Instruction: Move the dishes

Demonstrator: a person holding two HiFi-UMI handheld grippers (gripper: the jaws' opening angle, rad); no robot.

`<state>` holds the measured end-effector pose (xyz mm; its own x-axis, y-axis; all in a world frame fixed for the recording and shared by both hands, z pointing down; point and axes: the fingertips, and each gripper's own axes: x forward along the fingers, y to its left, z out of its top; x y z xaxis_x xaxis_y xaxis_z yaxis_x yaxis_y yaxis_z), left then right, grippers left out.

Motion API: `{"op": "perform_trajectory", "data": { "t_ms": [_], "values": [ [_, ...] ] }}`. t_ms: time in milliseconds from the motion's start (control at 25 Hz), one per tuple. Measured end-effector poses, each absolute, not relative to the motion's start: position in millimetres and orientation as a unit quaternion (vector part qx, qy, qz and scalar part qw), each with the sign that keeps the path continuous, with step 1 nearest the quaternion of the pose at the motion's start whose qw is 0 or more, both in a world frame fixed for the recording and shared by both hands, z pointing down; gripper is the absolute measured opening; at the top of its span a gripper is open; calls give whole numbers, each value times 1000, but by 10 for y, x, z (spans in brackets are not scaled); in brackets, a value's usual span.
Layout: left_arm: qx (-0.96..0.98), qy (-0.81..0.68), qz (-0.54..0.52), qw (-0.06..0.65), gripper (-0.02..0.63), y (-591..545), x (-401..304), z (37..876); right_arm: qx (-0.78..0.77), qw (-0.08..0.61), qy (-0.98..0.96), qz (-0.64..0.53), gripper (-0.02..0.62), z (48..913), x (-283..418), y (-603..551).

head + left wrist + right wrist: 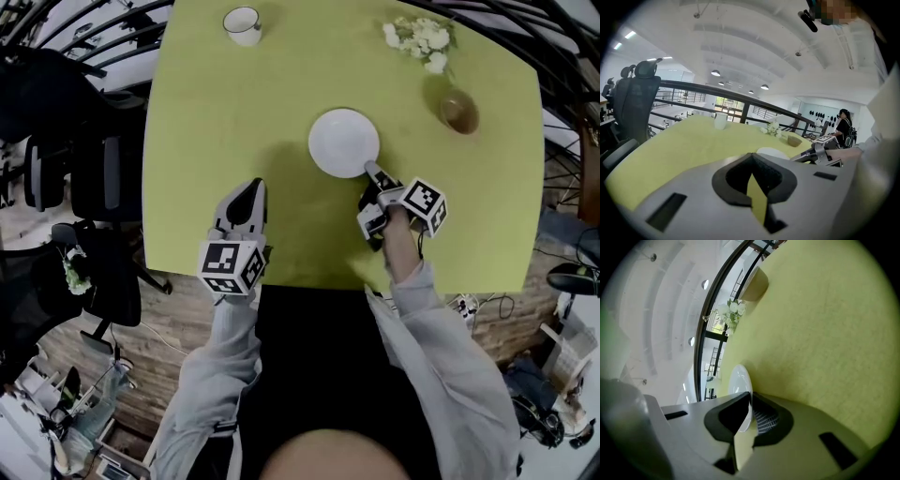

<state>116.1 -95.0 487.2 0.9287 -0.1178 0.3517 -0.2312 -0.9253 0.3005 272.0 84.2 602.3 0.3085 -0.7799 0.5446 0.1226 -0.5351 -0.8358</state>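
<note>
A white plate (343, 141) lies flat near the middle of the yellow-green table (234, 122). My right gripper (373, 172) reaches it from the near right and is shut on its near rim. In the right gripper view that plate's (736, 380) edge runs into the pinch of the jaws (751, 401). My left gripper (251, 187) hovers over bare table near the front edge, left of the plate, shut and holding nothing. From the left gripper (751, 158) view, the plate (771, 152) shows just beyond the jaws, with the right gripper (820, 152) beside it.
A white cup (243, 25) stands at the far edge. A brown bowl (459, 112) and a bunch of white flowers (419, 39) sit at the far right. Black office chairs (94, 169) stand off the table's left side. A dark railing curves behind the table.
</note>
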Motion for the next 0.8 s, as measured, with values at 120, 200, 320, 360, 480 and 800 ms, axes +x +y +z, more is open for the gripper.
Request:
{"op": "perform_trajectory", "data": {
  "t_ms": [120, 200, 320, 360, 480, 800],
  "values": [
    [968, -81, 163, 171, 12, -894, 1147, 4843, -696, 422, 241, -529, 114, 5959, 2731, 794],
    [969, -77, 162, 170, 12, -860, 1109, 4839, -696, 429, 249, -518, 200, 5892, 2736, 765],
    [969, -74, 162, 169, 12, -844, 1039, 4844, -701, 438, 249, -505, 266, 5834, 2710, 822],
    [969, -73, 161, 171, 12, -843, 1020, 4836, -705, 439, 247, -500, 281, 5816, 2697, 873],
    [971, -66, 154, 172, 12, -834, 993, 4789, -718, 450, 238, -475, 307, 5716, 2684, 1087],
    [976, -2, 165, 142, 12, -599, 1173, 4682, -750, 509, 190, -377, 287, 5319, 2693, 2050]
  ]
}}
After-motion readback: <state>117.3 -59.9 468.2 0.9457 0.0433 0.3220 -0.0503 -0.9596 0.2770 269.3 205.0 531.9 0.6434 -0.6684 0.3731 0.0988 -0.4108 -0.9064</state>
